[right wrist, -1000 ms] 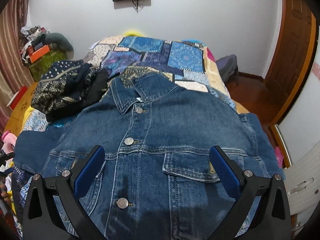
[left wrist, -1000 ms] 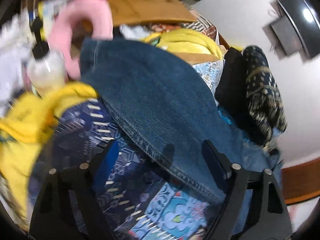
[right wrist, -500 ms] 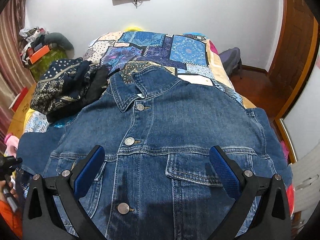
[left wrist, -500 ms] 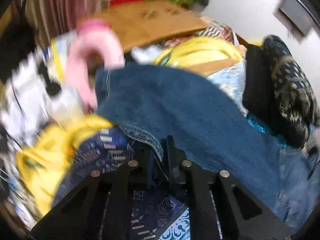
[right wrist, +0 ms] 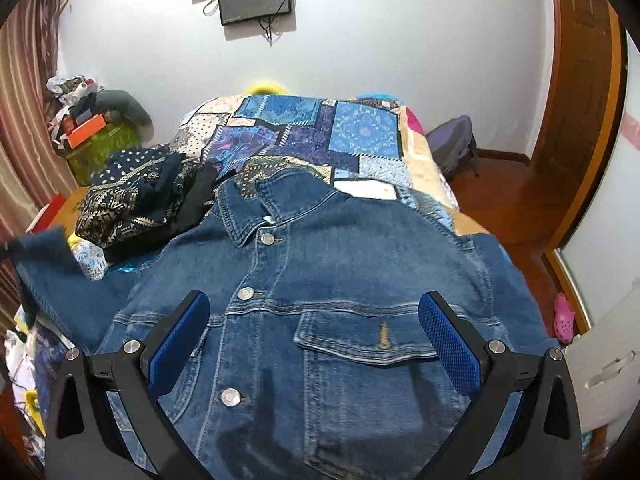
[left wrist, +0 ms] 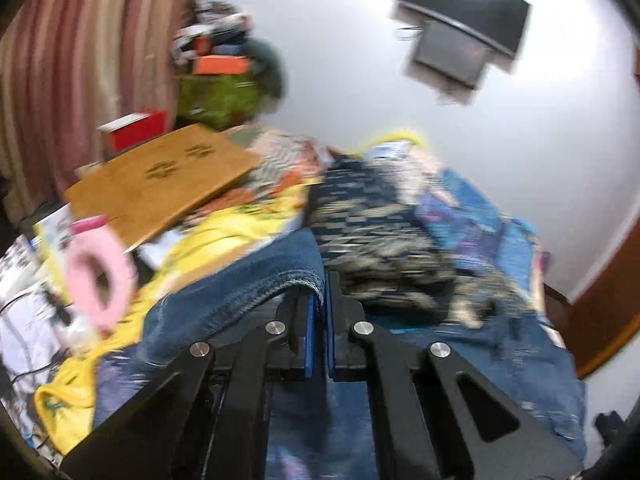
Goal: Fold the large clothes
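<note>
A blue denim jacket (right wrist: 340, 280) lies front up on the patchwork bed, collar towards the far wall. Its left sleeve (right wrist: 52, 264) is lifted at the left edge of the right wrist view. My left gripper (left wrist: 318, 304) is shut on the edge of that sleeve (left wrist: 256, 280), which drapes over the fingers. My right gripper (right wrist: 314, 336) is open and empty, hovering over the jacket's chest near the pocket (right wrist: 372, 336).
A heap of dark patterned clothes (right wrist: 136, 196) lies left of the collar, also in the left wrist view (left wrist: 372, 232). A cardboard sheet (left wrist: 160, 184), pink ring (left wrist: 96, 276) and yellow cloth (left wrist: 224, 236) crowd the bed's left side. A wooden door (right wrist: 580, 120) stands right.
My left gripper closed on the sleeve edge and lifted it, swinging up towards the room. The right gripper stayed open and edged slightly forward over the jacket.
</note>
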The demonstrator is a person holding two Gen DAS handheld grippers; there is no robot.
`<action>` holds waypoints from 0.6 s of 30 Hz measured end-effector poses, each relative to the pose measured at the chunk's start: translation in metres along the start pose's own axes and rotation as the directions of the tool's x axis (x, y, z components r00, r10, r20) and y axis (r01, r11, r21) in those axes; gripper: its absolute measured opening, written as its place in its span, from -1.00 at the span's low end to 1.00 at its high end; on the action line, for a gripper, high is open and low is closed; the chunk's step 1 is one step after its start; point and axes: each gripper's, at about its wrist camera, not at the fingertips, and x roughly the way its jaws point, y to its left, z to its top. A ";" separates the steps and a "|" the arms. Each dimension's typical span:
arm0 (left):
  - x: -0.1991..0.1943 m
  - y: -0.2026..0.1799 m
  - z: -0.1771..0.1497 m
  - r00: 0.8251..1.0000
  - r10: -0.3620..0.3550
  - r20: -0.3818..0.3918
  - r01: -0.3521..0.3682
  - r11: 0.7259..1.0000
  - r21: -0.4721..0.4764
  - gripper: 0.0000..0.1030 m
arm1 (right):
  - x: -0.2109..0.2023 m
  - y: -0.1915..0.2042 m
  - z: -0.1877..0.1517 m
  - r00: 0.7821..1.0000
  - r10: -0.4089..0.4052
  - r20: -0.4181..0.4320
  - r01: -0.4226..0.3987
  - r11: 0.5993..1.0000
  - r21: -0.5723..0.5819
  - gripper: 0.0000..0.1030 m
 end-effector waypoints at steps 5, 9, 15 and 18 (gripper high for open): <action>0.003 -0.073 -0.012 0.989 -0.139 -0.052 0.143 0.987 0.076 -0.94 | -0.006 -0.011 -0.004 1.000 0.023 0.014 -0.023 1.000 0.009 1.00; 0.013 -0.132 -0.043 0.962 -0.218 -0.163 0.244 0.956 0.165 -0.94 | -0.009 -0.020 -0.009 1.000 0.023 0.017 -0.024 1.000 0.011 1.00; 0.031 -0.196 -0.115 0.897 -0.238 -0.372 0.355 0.890 0.287 -0.94 | -0.006 -0.034 -0.018 1.000 0.025 -0.002 -0.025 1.000 0.018 1.00; 0.034 -0.211 -0.146 0.878 -0.196 -0.437 0.366 0.863 0.349 -0.94 | -0.006 -0.039 -0.022 1.000 0.018 -0.012 -0.018 1.000 0.013 1.00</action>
